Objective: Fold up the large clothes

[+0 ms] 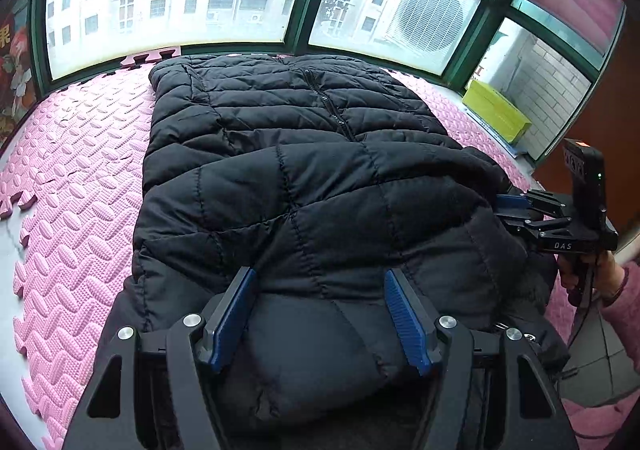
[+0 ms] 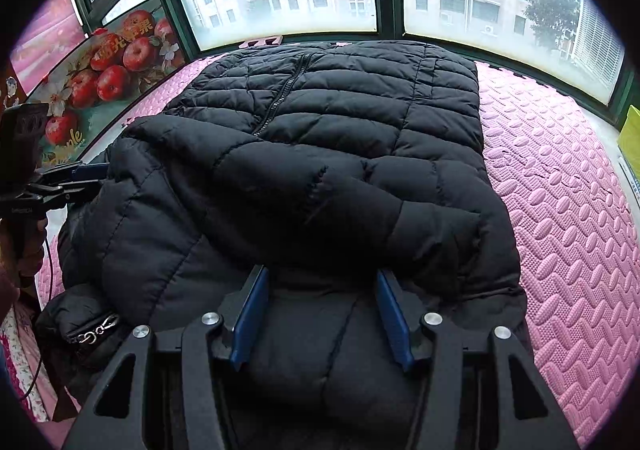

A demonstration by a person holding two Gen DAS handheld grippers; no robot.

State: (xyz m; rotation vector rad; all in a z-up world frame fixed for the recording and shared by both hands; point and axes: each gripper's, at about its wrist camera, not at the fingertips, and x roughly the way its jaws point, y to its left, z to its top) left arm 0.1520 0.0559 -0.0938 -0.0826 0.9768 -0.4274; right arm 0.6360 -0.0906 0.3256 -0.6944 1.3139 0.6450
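Observation:
A black quilted down jacket (image 1: pixel 280 122) lies zipper-up on the pink foam mat (image 1: pixel 80 170), its far end at the window. Its near part is doubled over onto the body in a thick puffy fold (image 2: pixel 280 186). My left gripper (image 1: pixel 318 274) is shut on a bulging wad of this fold, the blue pads pressing on both sides. My right gripper (image 2: pixel 320 272) grips the same fold further right, fabric filling its jaws. Each gripper shows in the other's view: the right gripper (image 1: pixel 516 206) at the jacket's right edge, the left gripper (image 2: pixel 90 172) at its left edge.
Green-framed windows (image 1: pixel 300 10) close off the far side of the mat. A yellow box (image 1: pixel 496 114) rests on the sill at right, an apple poster (image 2: pixel 100 78) leans at left. A hand in a pink sleeve (image 1: pixel 616 286) holds the right gripper's handle. Bare mat (image 2: pixel 560 170) flanks the jacket.

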